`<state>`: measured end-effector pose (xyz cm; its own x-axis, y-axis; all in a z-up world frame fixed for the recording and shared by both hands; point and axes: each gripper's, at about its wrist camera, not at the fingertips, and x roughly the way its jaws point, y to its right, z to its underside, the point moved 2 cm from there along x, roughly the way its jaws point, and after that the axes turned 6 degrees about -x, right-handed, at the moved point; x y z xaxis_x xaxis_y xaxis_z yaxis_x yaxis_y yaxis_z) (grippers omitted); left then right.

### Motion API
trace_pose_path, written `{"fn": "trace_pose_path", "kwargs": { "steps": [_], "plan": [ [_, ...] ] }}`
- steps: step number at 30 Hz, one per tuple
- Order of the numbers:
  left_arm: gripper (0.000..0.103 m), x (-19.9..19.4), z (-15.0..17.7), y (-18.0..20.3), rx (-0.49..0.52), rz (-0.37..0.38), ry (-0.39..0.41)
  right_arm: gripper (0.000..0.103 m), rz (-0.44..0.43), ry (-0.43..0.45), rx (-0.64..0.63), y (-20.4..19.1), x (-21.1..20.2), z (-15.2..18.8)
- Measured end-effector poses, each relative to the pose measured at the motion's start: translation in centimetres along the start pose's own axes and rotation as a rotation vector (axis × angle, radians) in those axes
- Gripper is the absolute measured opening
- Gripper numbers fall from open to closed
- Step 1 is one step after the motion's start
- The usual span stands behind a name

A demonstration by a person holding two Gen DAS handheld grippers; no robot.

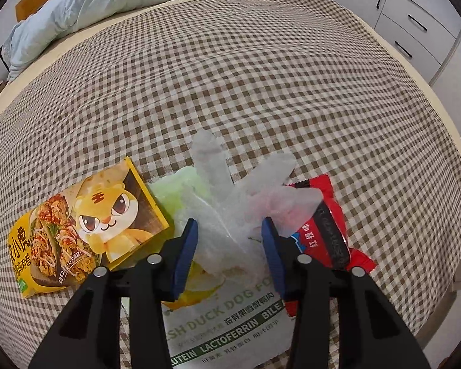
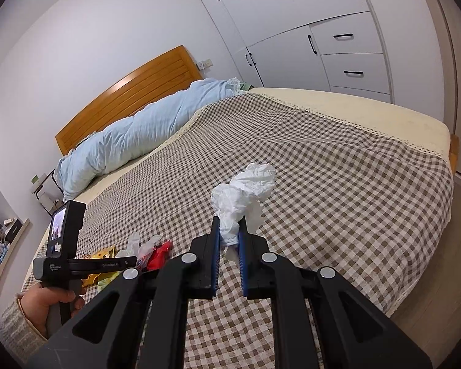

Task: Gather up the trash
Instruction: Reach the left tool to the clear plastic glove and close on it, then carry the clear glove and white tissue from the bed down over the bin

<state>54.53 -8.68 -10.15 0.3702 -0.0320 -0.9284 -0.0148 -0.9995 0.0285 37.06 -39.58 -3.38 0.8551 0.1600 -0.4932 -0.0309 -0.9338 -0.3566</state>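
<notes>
Your left gripper (image 1: 229,247) straddles clear glove (image 1: 239,196), pads not pressing; glove lies atop dog-food bag (image 1: 230,316), yellow snack pack (image 1: 86,230) left, red wrapper (image 1: 332,215) right. Your right gripper (image 2: 229,235) clenched on crumpled tissue (image 2: 246,196) above checked bedspread (image 2: 338,169).

Trash lies clustered at the lower centre of my left wrist view. A translucent disposable glove (image 1: 230,203) lies limp, fingers splayed toward the upper right, across the pile. At its left lies a flat yellow snack packet (image 1: 86,230) with a cartoon tiger; at its right, a red wrapper (image 1: 332,224); beneath, a white dog-food pouch (image 1: 230,323). A crumpled white tissue (image 2: 246,200) stands upright at the centre of my right wrist view.
</notes>
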Motion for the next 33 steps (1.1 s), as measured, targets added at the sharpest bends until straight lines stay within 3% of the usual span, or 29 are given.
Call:
{"fn": "trace_pose_path", "kwargs": {
  "steps": [5,11,20,33],
  "plan": [
    [0.017,-0.2,0.2,-0.6,-0.022,0.017,0.021,0.011,-0.006,-0.001,-0.007,-0.2,0.1,0.0],
    [0.01,-2.1,0.3,-0.8,-0.016,0.032,0.085,0.011,-0.014,-0.004,-0.012,-0.5,0.5,0.0],
    [0.009,-6.0,0.6,-0.6,0.006,0.068,0.155,0.011,-0.025,0.005,-0.032,-1.0,0.3,0.1],
    [0.008,-13.6,4.0,-0.2,0.045,0.101,0.272,0.011,-0.067,0.029,-0.078,-3.5,-1.7,1.2]
  ]
}}
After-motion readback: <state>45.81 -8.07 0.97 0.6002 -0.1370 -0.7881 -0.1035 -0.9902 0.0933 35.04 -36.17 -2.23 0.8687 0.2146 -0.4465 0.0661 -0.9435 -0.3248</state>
